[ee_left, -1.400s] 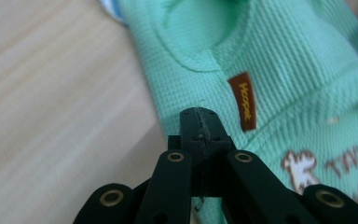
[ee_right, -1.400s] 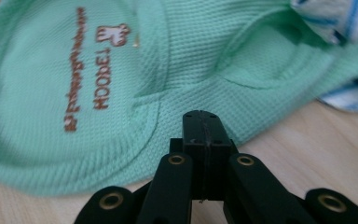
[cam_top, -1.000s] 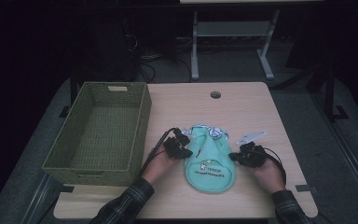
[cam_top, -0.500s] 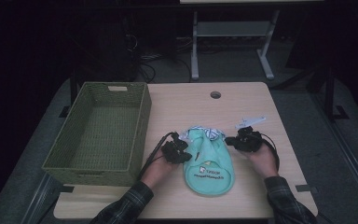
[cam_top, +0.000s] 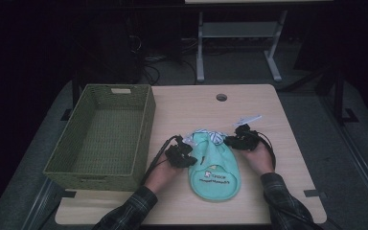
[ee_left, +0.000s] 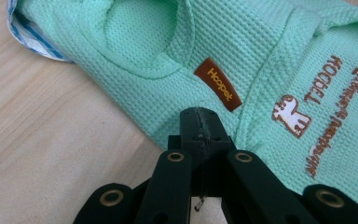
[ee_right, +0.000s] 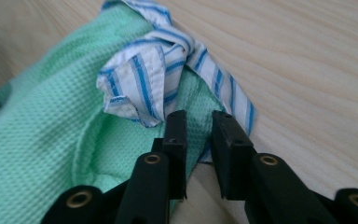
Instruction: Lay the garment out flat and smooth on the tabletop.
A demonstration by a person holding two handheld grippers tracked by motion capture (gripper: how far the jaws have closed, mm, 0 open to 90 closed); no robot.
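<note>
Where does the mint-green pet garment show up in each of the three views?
High view: mint-green pet garment lies on the table, low centre, between both hands.
Left gripper view: it spreads across the top and right, ahead of the shut left tool.
Right gripper view: it lies left and centre, by the right tool.
Shared landmark: blue-striped lining at its opening.

Count: one green garment (cam_top: pixel 214 167), one wicker basket (cam_top: pixel 103 134), two claws (cam_top: pixel 181 156) (cam_top: pixel 242 139), one worktop (cam_top: pixel 196 108).
</note>
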